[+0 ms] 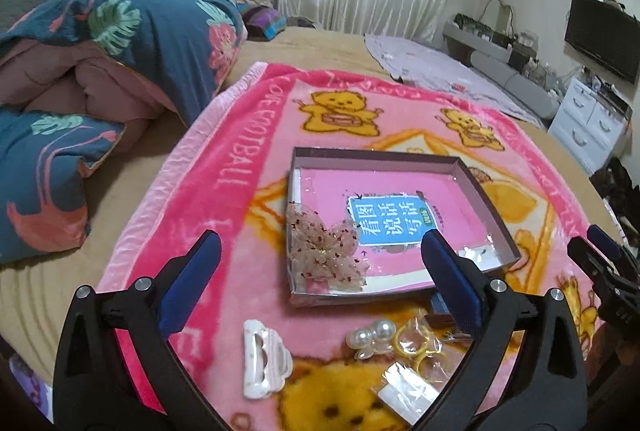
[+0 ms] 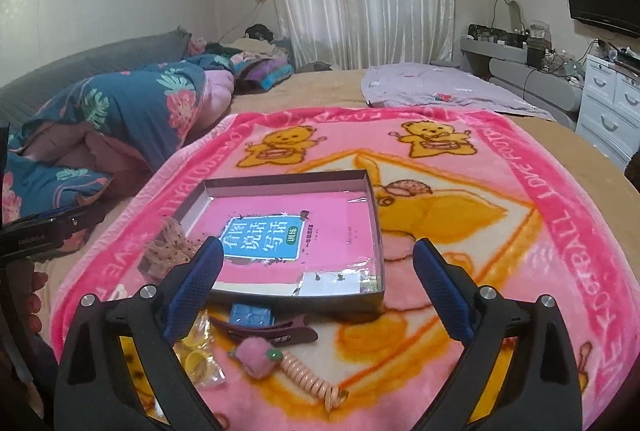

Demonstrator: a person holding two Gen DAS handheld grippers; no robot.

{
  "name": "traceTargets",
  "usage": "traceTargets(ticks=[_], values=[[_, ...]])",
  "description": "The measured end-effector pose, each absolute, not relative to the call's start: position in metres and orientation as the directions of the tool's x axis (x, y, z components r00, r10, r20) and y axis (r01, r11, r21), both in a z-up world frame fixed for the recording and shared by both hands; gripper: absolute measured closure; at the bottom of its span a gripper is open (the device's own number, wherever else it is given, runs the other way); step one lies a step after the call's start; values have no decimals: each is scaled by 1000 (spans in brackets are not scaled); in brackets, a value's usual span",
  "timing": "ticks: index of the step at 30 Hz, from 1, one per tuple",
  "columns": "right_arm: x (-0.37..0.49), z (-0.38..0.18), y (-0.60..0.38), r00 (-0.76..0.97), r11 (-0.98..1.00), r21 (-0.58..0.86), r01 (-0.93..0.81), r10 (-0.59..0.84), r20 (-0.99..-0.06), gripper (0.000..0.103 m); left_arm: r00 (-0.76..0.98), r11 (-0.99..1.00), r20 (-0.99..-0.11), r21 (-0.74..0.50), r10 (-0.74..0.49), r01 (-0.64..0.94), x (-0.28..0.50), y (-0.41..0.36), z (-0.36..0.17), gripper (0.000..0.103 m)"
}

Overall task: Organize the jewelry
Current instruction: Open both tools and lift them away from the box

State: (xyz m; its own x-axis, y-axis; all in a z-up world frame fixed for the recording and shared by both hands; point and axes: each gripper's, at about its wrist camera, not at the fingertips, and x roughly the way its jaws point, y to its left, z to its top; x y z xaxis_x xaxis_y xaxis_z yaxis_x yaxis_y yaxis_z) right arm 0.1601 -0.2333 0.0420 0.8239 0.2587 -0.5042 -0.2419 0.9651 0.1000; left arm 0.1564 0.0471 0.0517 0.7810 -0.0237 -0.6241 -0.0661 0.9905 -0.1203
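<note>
Across the bed (image 2: 328, 87), a pink bear-print blanket (image 2: 520, 215) carries the shallow open box (image 2: 374, 207), taken as landmark. Inside the box lies a pink booklet (image 2: 332, 215); a sheer dotted bow (image 1: 324, 251) rests over its left edge, and a small white earring card (image 2: 328, 281) sits in its near right corner. These two pieces are judged already sorted. Near the box, outside its front wall, remain a blue square clip (image 2: 252, 314) just beside the wall, a dark maroon hair clip (image 2: 276, 333), a pink pompom tie on a coiled cord (image 2: 280, 361), bagged yellow rings (image 1: 416, 347), a pearl piece (image 1: 370, 335), a white claw clip (image 1: 264, 363) and a clear packet (image 1: 404, 391). Most of the sorting therefore appears still to be done. Both the left tongs (image 1: 320, 279) and the right tongs (image 2: 320, 283) stand spread wide with nothing gripped, poised nearer than the box front.
</note>
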Motion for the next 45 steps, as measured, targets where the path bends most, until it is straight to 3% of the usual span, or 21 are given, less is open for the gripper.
traceTargets(ticks=[21,45], values=[[83,83,-246,869,962,55,-267,265,-417,4,825,993,-565,-102,-5,-63,76,42,82,9],[46,70,-250,839,951,-17,-308,264,-476,4,752,998,-656,-66,-59,20,39,14,41,9]])
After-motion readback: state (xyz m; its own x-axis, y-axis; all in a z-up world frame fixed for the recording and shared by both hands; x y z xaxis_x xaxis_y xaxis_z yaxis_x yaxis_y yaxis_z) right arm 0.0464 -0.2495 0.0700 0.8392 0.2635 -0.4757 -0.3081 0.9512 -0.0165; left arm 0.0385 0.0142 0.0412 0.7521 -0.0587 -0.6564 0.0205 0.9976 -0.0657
